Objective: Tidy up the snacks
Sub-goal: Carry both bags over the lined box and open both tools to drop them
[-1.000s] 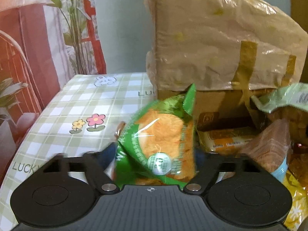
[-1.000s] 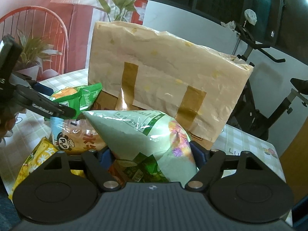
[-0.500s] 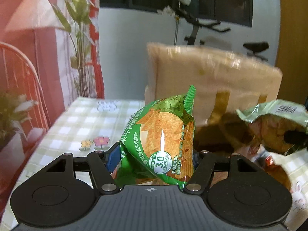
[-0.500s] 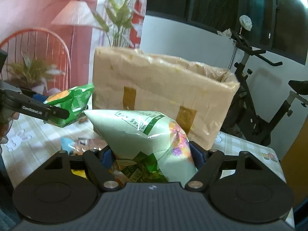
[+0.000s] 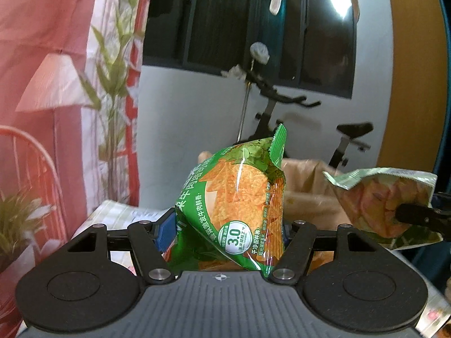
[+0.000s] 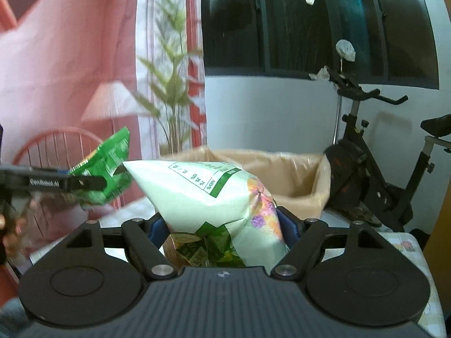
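Observation:
My left gripper (image 5: pixel 225 225) is shut on a green bag of orange chips (image 5: pixel 239 214), which stands upright between its blue pads. My right gripper (image 6: pixel 222 228) is shut on a pale green snack bag (image 6: pixel 214 194) with a white back panel. Both bags hang in the air, level with the rim of the open brown cardboard box (image 6: pixel 296 169). In the right wrist view the green chip bag (image 6: pixel 104 169) sits at the left, pinched by a black finger (image 6: pixel 56 183). The left wrist view shows the pale bag (image 5: pixel 380 197) at the right.
The box stands on a green checked tablecloth (image 6: pixel 406 248). Behind it are a black exercise bike (image 6: pixel 366 169), a white wall and dark windows. A pink curtain and a tall plant (image 5: pixel 112 90) fill the left. A person's hand (image 6: pixel 11 233) shows at the far left edge.
Both grippers have risen with their bags still held. The box has dropped low in both views and its open top now shows. The snack pile on the table has left view.

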